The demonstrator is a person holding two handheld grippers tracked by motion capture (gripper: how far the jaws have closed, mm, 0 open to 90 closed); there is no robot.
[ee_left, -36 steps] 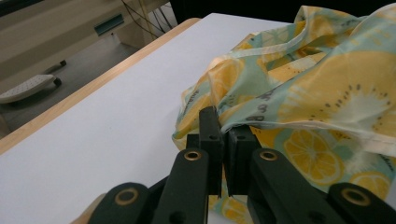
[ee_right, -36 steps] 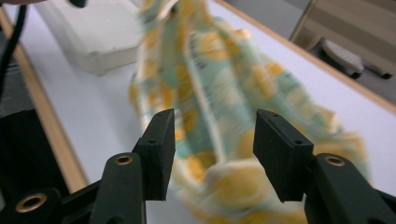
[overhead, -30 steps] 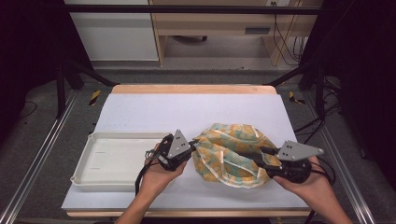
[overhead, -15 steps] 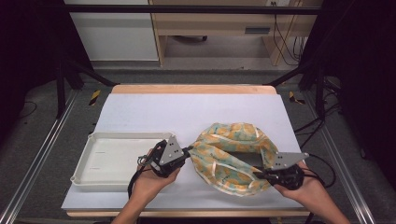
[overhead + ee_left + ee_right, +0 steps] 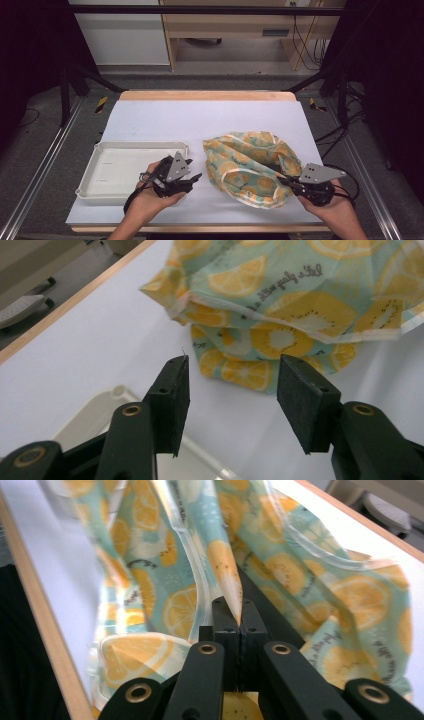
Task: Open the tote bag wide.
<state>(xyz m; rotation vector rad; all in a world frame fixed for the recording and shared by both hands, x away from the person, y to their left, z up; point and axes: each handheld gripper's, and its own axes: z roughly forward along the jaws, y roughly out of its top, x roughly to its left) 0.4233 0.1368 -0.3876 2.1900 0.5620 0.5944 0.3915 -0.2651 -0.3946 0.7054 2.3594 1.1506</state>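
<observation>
A crumpled cloth bag (image 5: 250, 167) printed with lemon and orange slices on pale teal is lying on the right half of the white-covered bench (image 5: 210, 120), just to the right of the shallow white tray (image 5: 100, 172) that is sitting near the bench's front left. The right gripper (image 5: 290, 183) is resting at the front right edge of the bag, its jaws pressed fully together and pinching a thin fold of the fabric; in the right gripper view that fold (image 5: 231, 587) is rising straight out from between the closed tips, with the rest of the bag spreading away behind it. The left gripper (image 5: 192, 178) is hovering between the tray's right end and the left edge of the bag, close to the fabric but not touching it. Its jaws have just been opening and are now standing about half apart with nothing between them; in the left gripper view the bag (image 5: 300, 300) is lying a short way beyond the tips, and a corner of the tray (image 5: 107, 407) is showing below the jaws. The person's hands are coming in from the front edge of the bench, one behind each gripper.
</observation>
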